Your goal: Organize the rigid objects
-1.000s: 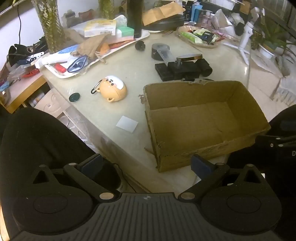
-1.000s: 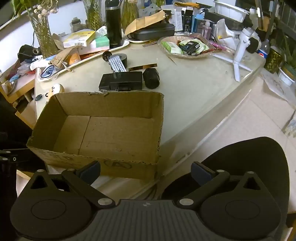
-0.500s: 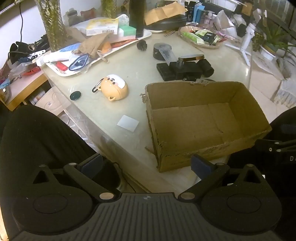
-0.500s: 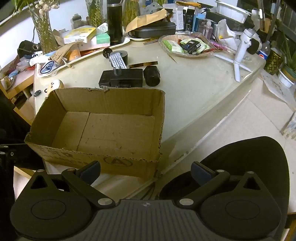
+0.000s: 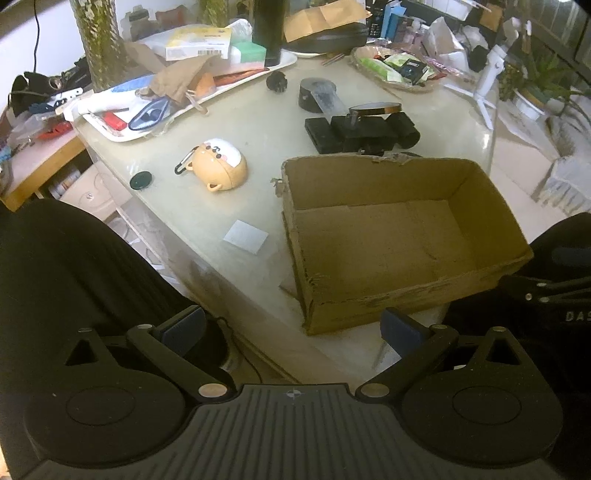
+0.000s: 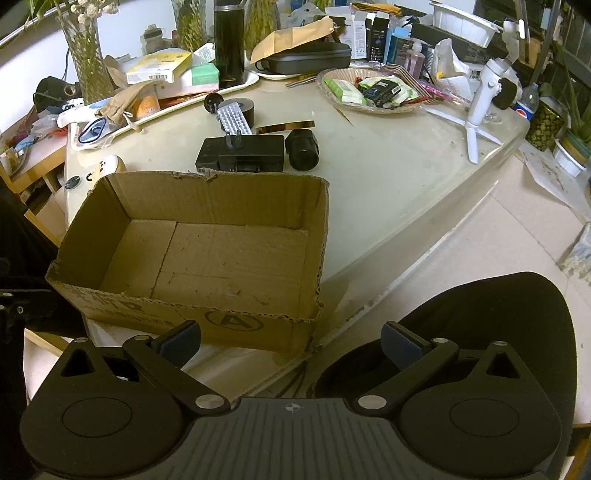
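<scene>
A pale, glossy stone-like table with a rounded edge fills the middle of the room. Beneath and to its right lies a light tiled floor. Behind the table stands a white wall, lit evenly by soft indoor light. A low wooden shelf sits beside the table's left end. Potted plants stand on the floor at the far right, near a dark window frame.

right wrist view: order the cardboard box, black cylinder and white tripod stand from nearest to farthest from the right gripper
1. cardboard box, just ahead of the right gripper, to the left.
2. black cylinder, beyond the box's far wall, centre.
3. white tripod stand, far right, near the table edge.
</scene>
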{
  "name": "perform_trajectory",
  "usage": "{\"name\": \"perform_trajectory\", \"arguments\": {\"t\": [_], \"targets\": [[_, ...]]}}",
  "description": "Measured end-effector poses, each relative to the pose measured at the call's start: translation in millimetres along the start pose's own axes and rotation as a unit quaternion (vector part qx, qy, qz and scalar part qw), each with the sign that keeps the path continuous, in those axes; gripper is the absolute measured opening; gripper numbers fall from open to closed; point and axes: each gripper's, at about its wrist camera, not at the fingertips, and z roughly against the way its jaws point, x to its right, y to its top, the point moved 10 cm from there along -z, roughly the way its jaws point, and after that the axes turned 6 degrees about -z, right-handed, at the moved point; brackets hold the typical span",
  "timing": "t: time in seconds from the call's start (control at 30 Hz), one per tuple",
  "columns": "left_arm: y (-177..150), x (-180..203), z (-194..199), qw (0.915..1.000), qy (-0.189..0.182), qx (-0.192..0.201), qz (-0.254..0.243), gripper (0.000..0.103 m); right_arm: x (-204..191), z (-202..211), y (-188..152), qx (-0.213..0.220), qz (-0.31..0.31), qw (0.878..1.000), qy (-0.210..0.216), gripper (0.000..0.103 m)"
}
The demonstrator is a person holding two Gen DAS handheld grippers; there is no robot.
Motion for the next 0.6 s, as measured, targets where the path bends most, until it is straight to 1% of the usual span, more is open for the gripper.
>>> {"name": "perform_trajectory", "arguments": {"t": [0.07, 0.27, 0.6], "targets": [[0.0, 0.8, 0.0, 1.0, -0.005, -0.001, 0.002, 0.103, 0.1, -0.3, -0.2, 0.0, 0.0, 1.0, 0.0, 0.103], [-1.2, 3.0, -1.9, 1.0, 0.0, -0.008, -0.003, 0.103, 0.0, 0.0, 0.0, -0.001, 0.001, 1.0, -0.001, 0.103], [1.1, 2.3, 2.8, 0.9998, -0.015, 0.005, 0.007, 0.103, -0.4, 0.9, 0.1, 0.001, 0.002, 1.0, 0.0, 0.103]]}}
